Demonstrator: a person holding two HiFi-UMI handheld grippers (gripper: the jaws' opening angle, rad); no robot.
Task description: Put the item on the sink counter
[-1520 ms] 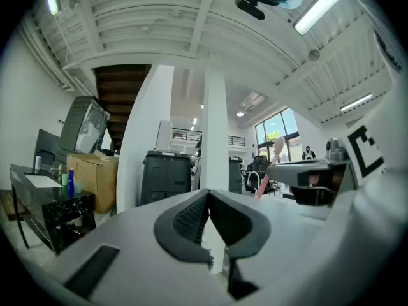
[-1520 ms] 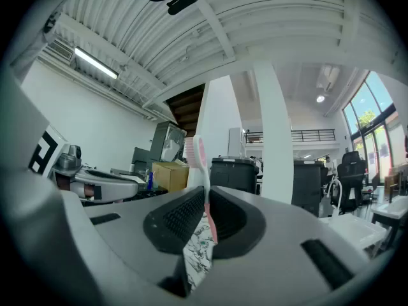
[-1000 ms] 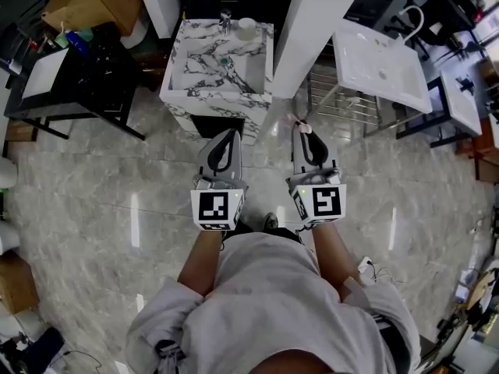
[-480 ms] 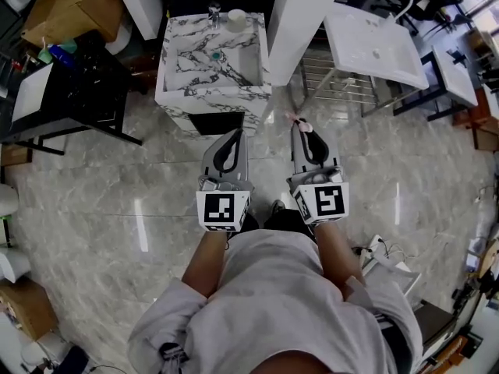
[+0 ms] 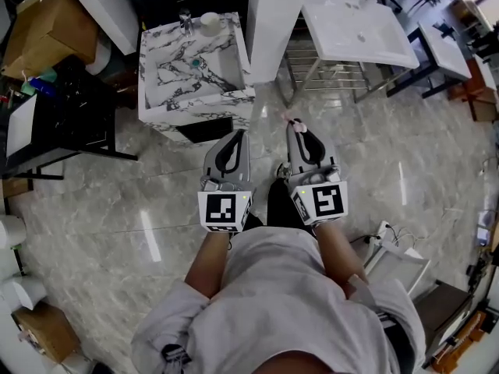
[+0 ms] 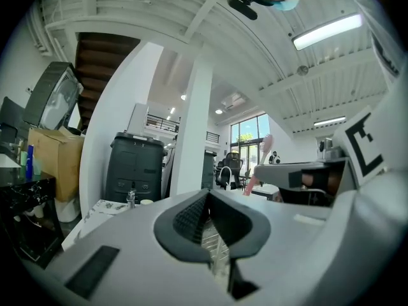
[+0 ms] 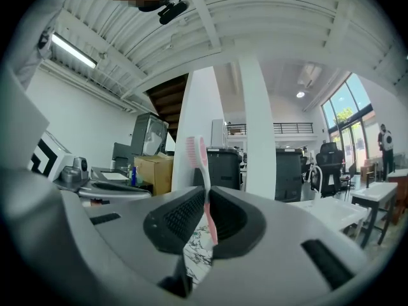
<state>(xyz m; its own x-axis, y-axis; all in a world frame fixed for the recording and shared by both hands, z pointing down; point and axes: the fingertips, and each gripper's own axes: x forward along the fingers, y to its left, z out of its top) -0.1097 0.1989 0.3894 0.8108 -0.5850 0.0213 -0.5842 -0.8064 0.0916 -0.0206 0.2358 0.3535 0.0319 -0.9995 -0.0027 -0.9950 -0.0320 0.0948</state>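
A pink toothbrush (image 7: 199, 171) stands upright between the jaws of my right gripper (image 7: 205, 217), which is shut on its handle; its head sticks out past the tips (image 5: 295, 121). My left gripper (image 5: 235, 139) is shut with nothing in it, held level beside the right gripper (image 5: 294, 131). The marbled sink counter (image 5: 157, 100) stands ahead and to the left, with a faucet (image 5: 185, 20) and a white cup (image 5: 210, 22) at its back edge. Both grippers are well short of it, over the floor. The left gripper view shows the toothbrush (image 6: 261, 155) off to the right.
A white pillar (image 5: 274, 6) rises right of the counter. Behind it a white basin (image 5: 359, 31) rests on a metal rack (image 5: 327, 76). A black table (image 5: 70, 115) and a cardboard box (image 5: 43, 26) stand at the left. Glossy marble floor (image 5: 117, 209) surrounds me.
The view has shifted: the sink counter and pillar now sit further left in the head view. Both grippers keep the same pose, the toothbrush still gripped.
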